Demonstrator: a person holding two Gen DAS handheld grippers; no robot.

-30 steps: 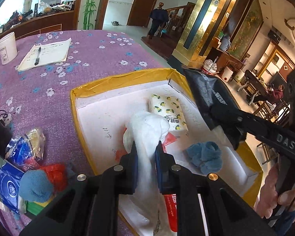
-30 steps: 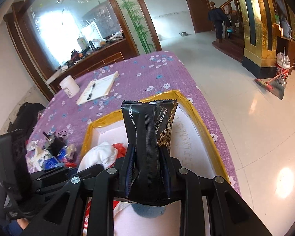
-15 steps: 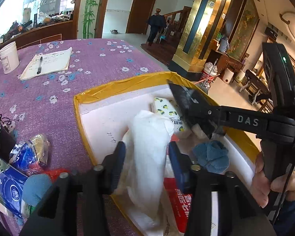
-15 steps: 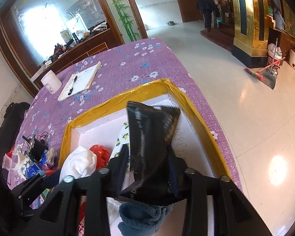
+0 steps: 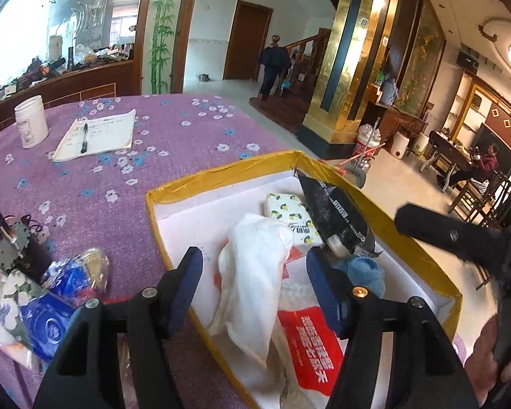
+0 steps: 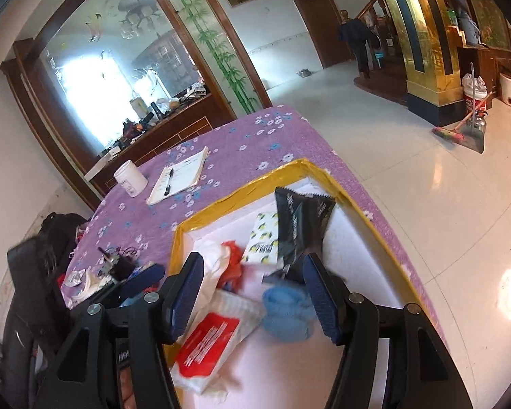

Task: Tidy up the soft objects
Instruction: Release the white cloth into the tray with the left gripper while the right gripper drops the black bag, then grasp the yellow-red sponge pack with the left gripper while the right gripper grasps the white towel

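Purple flowered cloth covers the tabletop (image 5: 95, 184). At left, a blue packet (image 5: 70, 277) and other soft bits still wait outside the box (image 5: 221, 173). Left gripper (image 5: 255, 286) jaws are opening, pads clear of the white cloth (image 5: 255, 272) lying in the box. Further right, the tissue pack (image 5: 289, 214), blue sock (image 6: 286, 310) and black pouch (image 6: 298, 225) are boxed; right gripper (image 6: 252, 293) jaws are opening, empty. Roughly half looks done.

Both the left gripper (image 5: 253, 284) and the right gripper (image 6: 252, 289) are black plastic, with ribbed dark-blue pads and round metal screws.
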